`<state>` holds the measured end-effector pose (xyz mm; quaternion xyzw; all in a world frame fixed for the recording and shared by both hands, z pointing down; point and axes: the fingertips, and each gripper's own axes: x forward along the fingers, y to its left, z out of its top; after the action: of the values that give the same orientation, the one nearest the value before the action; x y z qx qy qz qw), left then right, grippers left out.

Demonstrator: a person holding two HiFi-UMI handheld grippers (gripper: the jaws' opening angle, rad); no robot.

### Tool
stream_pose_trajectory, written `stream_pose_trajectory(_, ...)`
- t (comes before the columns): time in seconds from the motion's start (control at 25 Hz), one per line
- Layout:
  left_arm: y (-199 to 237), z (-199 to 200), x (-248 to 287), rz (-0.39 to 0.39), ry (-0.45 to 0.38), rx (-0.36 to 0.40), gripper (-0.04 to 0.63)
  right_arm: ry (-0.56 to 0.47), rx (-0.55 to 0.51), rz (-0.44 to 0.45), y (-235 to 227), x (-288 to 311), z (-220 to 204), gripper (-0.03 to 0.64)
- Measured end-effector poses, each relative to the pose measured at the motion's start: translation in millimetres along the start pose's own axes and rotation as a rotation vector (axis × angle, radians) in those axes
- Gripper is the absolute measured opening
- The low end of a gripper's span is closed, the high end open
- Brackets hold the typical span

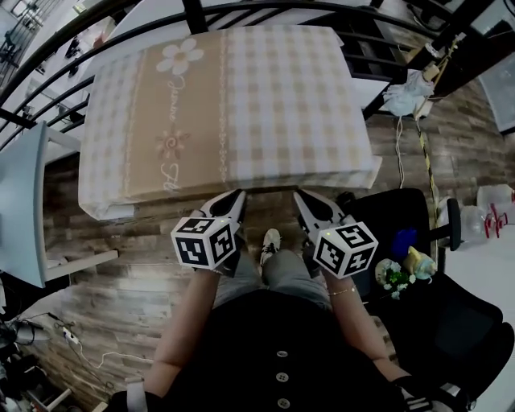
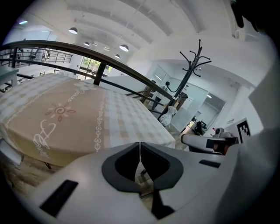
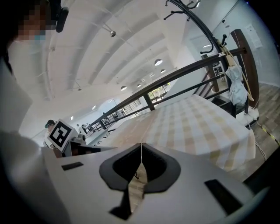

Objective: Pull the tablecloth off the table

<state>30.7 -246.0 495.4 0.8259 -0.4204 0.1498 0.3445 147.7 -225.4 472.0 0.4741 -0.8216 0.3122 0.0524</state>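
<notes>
Jaws on both grippers are sitting fully closed, pads meeting in a thin seam with nothing caught between them. I am holding the left gripper [image 1: 239, 194] and the right gripper [image 1: 298, 195] side by side, low and close to my body, each pointing at the near edge of the tablecloth [image 1: 233, 105]. Neither one is touching the fabric. The tips are hovering just short of its near hem.

The tablecloth is lying flat and spread across the whole tabletop, its checked pattern running beside a tan band with flower motifs and script. It is draping over the edges. At the near left corner a pale strip of the tabletop [image 1: 121, 212] is peeking out beneath it.

Behind the table a dark railing [image 1: 241, 12] is curving past. A black chair [image 1: 394, 217] is standing to my right on the wooden floor [image 1: 145, 273].
</notes>
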Motion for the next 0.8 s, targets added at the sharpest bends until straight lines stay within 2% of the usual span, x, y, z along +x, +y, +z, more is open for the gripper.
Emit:
stream_pose_trajectory(0.36, -9, -11, 12, -0.003, -0.005, -0.045, 0.020, 0.040, 0.033, 0.056, -18, 1, -6, 0.028)
stream_pose_trajectory(0.52, -4, -14, 10, 0.017, -0.001, -0.056, 0.020, 0.086, 0.041, 0.041, -23, 4, -14, 0.028)
stream_pose_trajectory(0.64, -2, -19, 10, 0.017, 0.015, -0.060, 0.020, 0.080, 0.087, 0.050, -23, 4, -15, 0.028)
stream_pose_trajectory(0.8, 0, -26, 8, 0.003, 0.040, -0.070, 0.020, 0.086, 0.131, 0.019, -27, 3, -21, 0.029)
